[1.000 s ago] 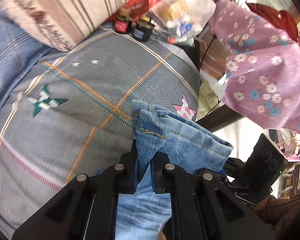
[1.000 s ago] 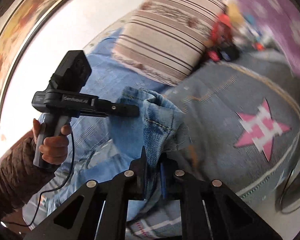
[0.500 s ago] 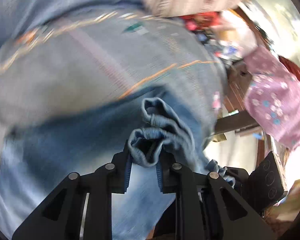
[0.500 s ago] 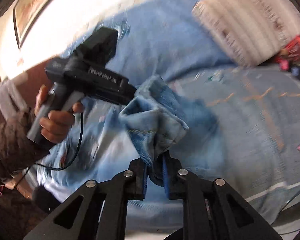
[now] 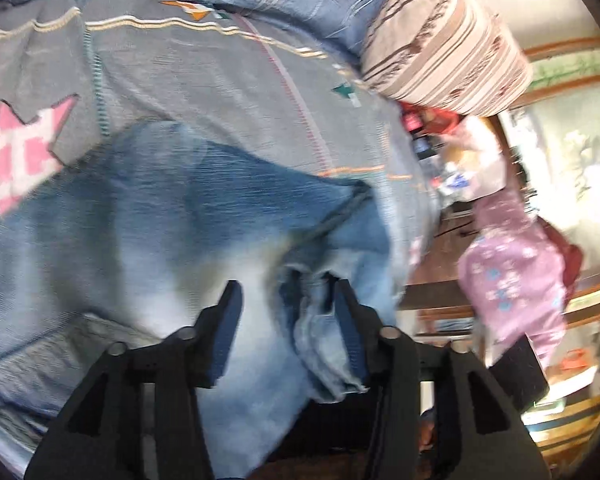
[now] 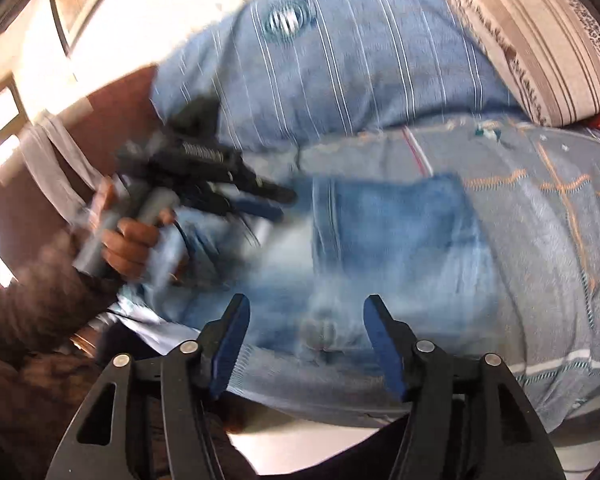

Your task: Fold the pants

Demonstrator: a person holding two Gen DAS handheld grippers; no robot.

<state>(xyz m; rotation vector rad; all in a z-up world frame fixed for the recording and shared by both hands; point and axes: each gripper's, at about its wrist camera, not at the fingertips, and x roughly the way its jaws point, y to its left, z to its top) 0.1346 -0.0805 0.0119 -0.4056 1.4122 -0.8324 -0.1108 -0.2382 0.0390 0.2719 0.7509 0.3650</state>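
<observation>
Now, left tool point(image 5: 286, 300): jaws spreading apart; a bunched fold of the pants lies between them, against the right-hand pad, no longer pinched from both sides.
Left tool, other view: seen at centre left of the right wrist frame point(image 6: 276, 204), blurred, gripped by a hand point(image 6: 130, 240) in a brown sleeve point(image 6: 40, 304).
Right tool point(image 6: 306, 320): jaws spreading apart; blue pads stand wide, nothing pressed between them, denim lying beyond and below the gap.
Pants point(image 5: 172, 232): blue denim, spread on the bed across the centre and lower half of the left wrist frame; darker toward the top, faded pale toward the tool.
Pants, right view point(image 6: 384, 240): laid in the middle of the frame, upper edge running level, a seam down the left side.
Bed cover point(image 5: 228, 80): grey, with thin orange and pink lines; it lies under the pants.
Star point(image 5: 20, 160): pink and white patch on the cover, at the left edge, just beside the denim.
Blanket point(image 6: 340, 64): light blue with pale stripes, bunched above the cover at the top of the frame.
Pillow point(image 5: 444, 44): brown and cream stripes, upper right, resting at the cover's far edge.
Clutter point(image 5: 456, 152): small items and a bag below the pillow, too blurred to tell apart.
Floral cloth point(image 5: 516, 280): purple, at the right of the frame, off the bed.
</observation>
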